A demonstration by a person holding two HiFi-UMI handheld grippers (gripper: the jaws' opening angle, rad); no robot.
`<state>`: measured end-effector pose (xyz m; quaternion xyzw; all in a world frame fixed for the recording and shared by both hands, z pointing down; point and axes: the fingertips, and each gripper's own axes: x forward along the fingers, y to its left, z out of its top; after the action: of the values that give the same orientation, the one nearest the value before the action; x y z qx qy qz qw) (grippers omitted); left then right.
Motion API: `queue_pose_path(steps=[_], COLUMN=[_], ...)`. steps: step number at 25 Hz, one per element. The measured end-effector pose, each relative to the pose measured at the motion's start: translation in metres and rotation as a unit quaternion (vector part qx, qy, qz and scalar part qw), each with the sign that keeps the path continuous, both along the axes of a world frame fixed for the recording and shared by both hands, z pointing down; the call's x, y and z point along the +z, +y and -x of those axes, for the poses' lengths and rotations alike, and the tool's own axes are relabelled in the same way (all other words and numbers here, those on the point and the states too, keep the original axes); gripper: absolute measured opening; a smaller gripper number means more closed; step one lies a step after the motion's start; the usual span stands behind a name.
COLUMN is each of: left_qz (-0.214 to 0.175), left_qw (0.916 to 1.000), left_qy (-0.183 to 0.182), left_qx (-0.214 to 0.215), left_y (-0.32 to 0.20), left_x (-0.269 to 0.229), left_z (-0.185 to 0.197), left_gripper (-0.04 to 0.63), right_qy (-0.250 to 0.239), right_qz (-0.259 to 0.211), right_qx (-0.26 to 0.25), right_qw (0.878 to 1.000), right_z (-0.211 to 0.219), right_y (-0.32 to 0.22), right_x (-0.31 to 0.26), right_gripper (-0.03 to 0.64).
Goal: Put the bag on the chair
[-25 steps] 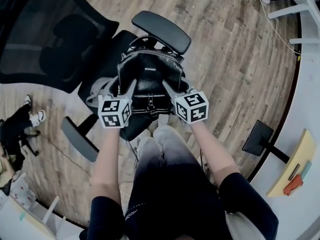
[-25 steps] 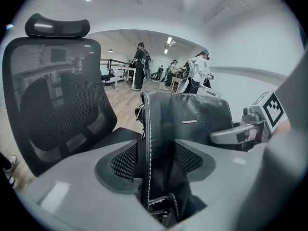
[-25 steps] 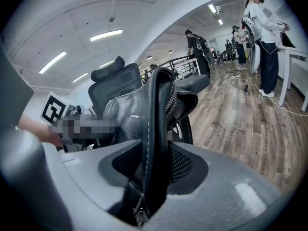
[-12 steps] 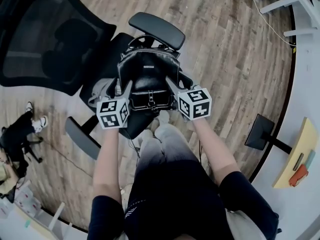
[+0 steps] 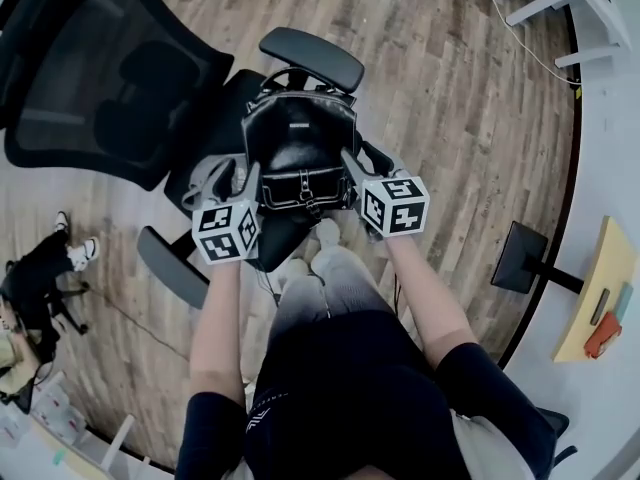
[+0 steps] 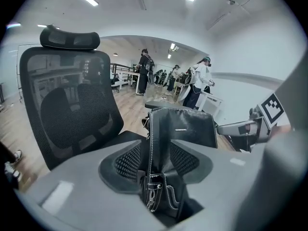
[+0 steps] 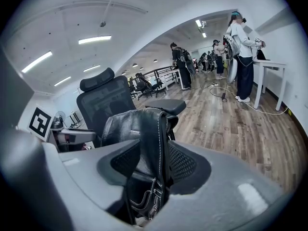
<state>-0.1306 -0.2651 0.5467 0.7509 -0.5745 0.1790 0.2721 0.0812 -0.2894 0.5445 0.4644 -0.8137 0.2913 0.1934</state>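
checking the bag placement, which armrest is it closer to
The far armrest, just past the bag; the near armrest, at the head view's lower left, stands clear of it.

Grey-brown wood plank floor (image 5: 450,118) lies under me, a white curved tabletop (image 5: 610,168) runs along my right, and strip lights (image 7: 96,40) glow on the white ceiling.
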Motion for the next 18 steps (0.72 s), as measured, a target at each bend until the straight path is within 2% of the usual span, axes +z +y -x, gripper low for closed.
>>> queue_pose_path(steps=[5, 8, 12, 15, 18], left_qz=[-0.007, -0.009, -0.015, -0.005, 0.003], left_qw=[0.9999, 0.9998, 0.9998, 1.0000, 1.0000], left_qy=[0.005, 0.008, 0.005, -0.004, 0.001], left_qx=[-0.012, -0.016, -0.012, -0.006, -0.006], left_y=[0.016, 0.027, 0.039, 0.048, 0.056], left_x=[-0.015, -0.023, -0.036, -0.040, -0.043], left_z=[0.007, 0.007, 0.003, -0.001, -0.004], left_gripper=[0.152, 0.104, 0.018, 0.014, 0.014], right_qy=[0.002, -0.001, -0.002, -0.001, -0.009], right_qz=[0.010, 0.010, 0.011, 0.014, 0.021], right_qx=[0.006, 0.008, 0.008, 0.010, 0.011], right_qw=[1.000, 1.000, 1.000, 1.000, 1.000], right_z=[0.000, -0.001, -0.001, 0.000, 0.004], right_y=[0.012, 0.022, 0.033, 0.041, 0.049], right_x=[-0.012, -0.020, -0.027, -0.030, -0.032], right_gripper=[0.168, 0.107, 0.061, 0.009, 0.003])
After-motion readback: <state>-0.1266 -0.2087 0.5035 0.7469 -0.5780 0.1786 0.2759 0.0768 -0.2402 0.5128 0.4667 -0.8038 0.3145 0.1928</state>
